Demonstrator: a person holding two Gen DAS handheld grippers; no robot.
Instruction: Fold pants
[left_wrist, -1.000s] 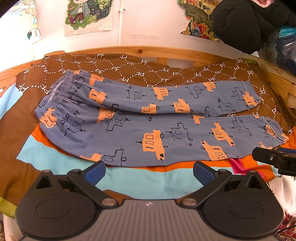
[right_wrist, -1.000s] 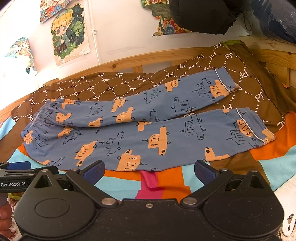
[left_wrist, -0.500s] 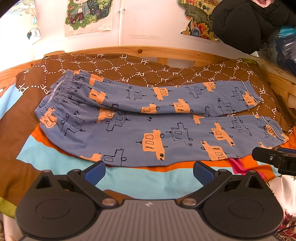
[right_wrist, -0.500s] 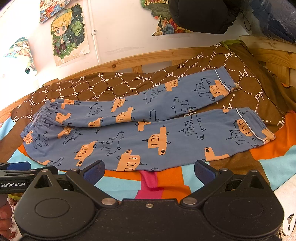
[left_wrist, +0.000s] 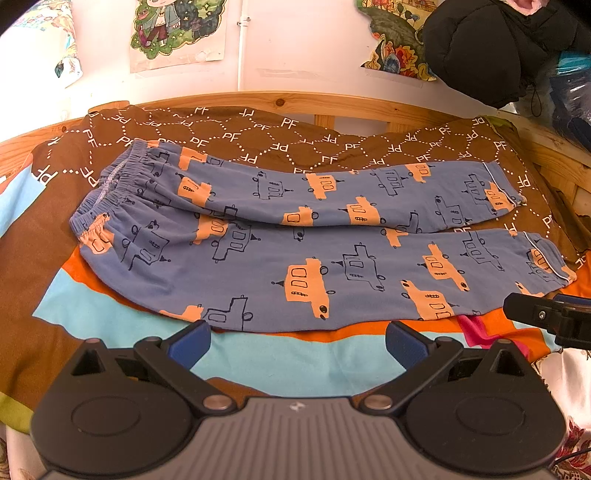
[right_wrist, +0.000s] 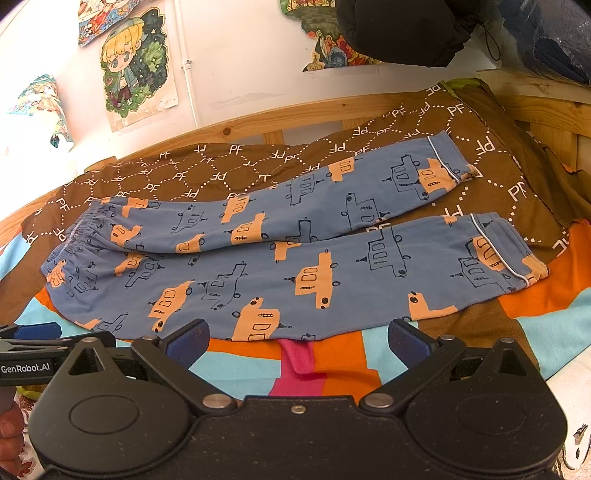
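Nothing's moved since before: pants flat mid-bed, both claws, left claw and right claw, wide open, empty. Soft, light, floppy; I'd pinch waistband and cuffs.

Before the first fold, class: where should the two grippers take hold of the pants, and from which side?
Judging by their flat, sideways lie, grip the pants along the near leg's edge: left gripper by the waistband, right gripper by the cuff, both coming from the near side.
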